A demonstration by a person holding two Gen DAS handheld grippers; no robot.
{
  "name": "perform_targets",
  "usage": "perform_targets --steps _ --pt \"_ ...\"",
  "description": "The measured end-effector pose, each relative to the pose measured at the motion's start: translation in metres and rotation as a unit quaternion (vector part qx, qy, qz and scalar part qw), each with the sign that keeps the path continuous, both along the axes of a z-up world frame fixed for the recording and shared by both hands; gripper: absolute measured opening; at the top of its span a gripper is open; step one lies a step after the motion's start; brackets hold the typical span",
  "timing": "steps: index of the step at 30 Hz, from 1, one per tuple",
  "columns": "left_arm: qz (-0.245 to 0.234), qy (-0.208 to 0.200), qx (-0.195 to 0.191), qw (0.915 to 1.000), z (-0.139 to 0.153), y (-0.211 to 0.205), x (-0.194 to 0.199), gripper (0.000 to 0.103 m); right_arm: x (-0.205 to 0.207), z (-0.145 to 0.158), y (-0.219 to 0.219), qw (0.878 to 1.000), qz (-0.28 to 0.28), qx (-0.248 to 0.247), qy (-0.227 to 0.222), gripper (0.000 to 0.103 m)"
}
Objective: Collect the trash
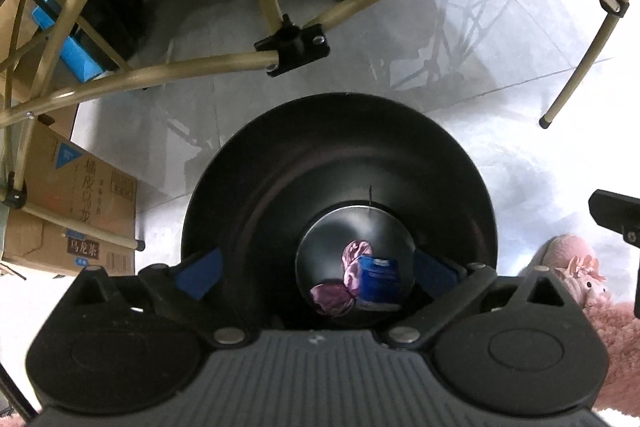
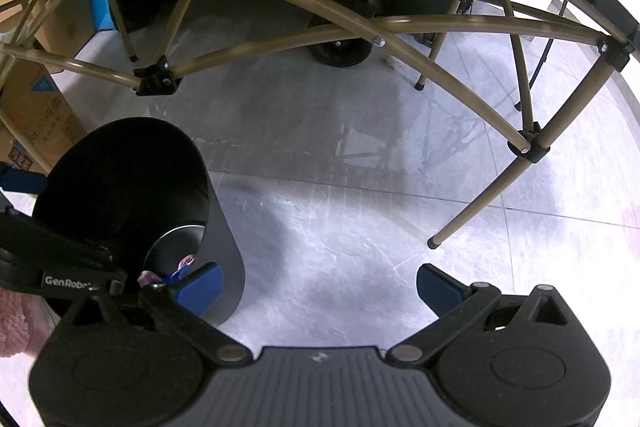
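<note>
Left tool hides the bin's near rim.

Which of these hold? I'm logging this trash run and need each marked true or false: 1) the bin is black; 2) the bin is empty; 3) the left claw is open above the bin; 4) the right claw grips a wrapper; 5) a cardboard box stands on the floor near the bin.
1) True: the bin is black, inside and out.
2) False: a purple wrapper and a blue packet lie on its bottom.
3) True: the left claw is open, looking down into the bin.
4) False: the right claw is open over bare floor beside the bin, holding nothing.
5) True: a cardboard box stands under the folding table frame.
</note>
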State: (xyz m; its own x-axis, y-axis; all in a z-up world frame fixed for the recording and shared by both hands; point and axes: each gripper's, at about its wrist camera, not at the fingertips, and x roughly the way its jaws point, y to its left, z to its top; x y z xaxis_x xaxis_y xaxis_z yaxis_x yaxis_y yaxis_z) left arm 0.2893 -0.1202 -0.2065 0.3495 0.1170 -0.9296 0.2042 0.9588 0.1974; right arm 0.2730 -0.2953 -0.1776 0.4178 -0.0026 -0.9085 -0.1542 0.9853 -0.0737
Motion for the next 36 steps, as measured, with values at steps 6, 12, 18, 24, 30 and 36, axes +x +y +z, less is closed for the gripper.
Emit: perform_targets --steps 6,12,18,24,30,36 --pt "0.008 0.008 0.003 0.9999 -0.001 0.007 0.003 0.103 0.0 0.0 0.001 1.0 0.004 0.0 0.0 0.103" --pt "0.006 0.011 0.002 0.9999 0.001 0.007 0.001 0.103 0.0 0.0 0.003 1.0 0.008 -0.002 0.0 0.103" --pt "0.009 0.013 0.003 0.9999 0.005 0.01 -0.001 0.103 -0.002 0.003 0.005 1.0 0.013 0.0 -0.004 0.103" --pt "0.01 0.021 -0.008 0.9997 0.011 0.014 -0.006 0.103 -0.004 0.006 0.007 1.0 0.017 0.0 -0.008 0.103" --pt "0.007 0.037 -0.025 0.999 0.015 0.015 -0.013 0.103 -0.006 0.011 0.01 1.0 0.023 0.003 -0.015 0.103" --pt "0.01 0.05 -0.04 0.9979 0.023 0.019 -0.021 0.103 -0.009 0.016 0.012 0.999 0.024 0.005 -0.021 0.103"
